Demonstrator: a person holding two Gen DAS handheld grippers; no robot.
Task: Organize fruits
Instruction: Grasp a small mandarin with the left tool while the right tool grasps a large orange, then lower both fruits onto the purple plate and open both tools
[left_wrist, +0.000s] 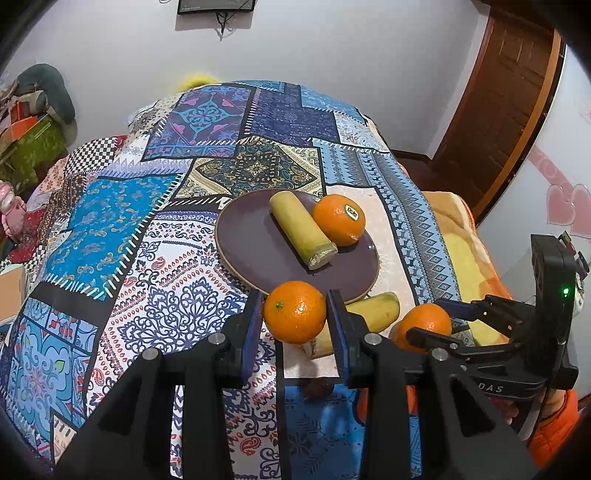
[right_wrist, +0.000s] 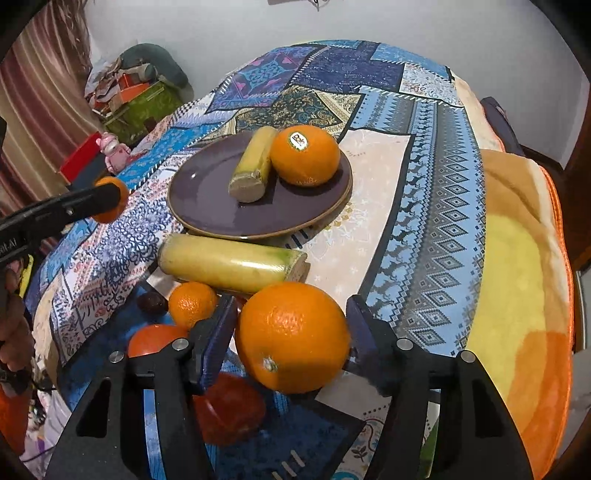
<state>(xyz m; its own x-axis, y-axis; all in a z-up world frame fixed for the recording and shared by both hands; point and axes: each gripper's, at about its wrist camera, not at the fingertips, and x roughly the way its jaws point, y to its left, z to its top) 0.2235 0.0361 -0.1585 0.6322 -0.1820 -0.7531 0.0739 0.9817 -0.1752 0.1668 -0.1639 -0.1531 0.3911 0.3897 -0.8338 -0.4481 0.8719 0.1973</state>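
A dark purple plate holds a cut banana piece and a stickered orange. My left gripper is shut on a small orange, held just short of the plate's near rim. My right gripper is shut on a large orange. A second banana piece lies on the cloth in front of the plate.
Beside the right gripper lie a small orange, two red-orange fruits and a dark round fruit. A patchwork cloth covers the table. An orange-yellow blanket lies at right. Clutter sits at far left.
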